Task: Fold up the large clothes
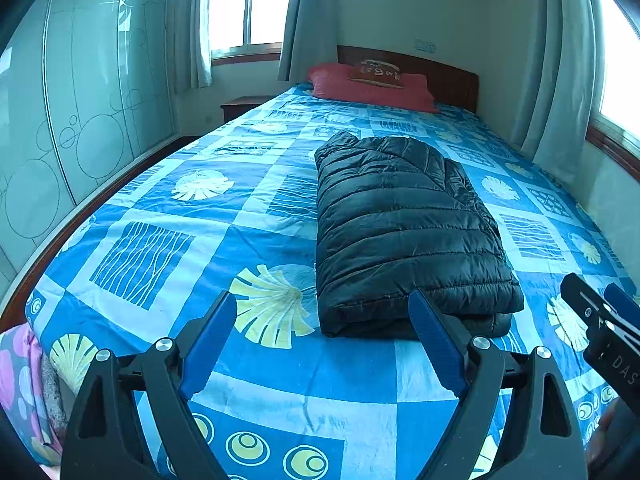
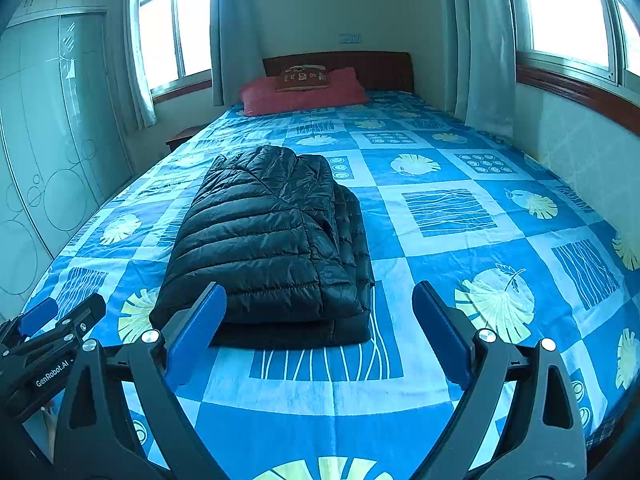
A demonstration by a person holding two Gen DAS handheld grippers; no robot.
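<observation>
Jacket [image 1: 404, 232], black and quilted, lies folded on the bed [image 1: 180, 208] at twelve o'clock from both tongs. Left tongs [image 1: 324, 312] and right tongs [image 2: 320, 304] gape wide over the sheet, each holding nothing.

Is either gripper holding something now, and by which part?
Nothing is held. The left gripper and right gripper both stand open, short of the folded jacket.

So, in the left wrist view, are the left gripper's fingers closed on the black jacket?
No, the left gripper has its blue fingers spread wide with nothing between them, short of the folded black jacket on the bedsheet.
</observation>
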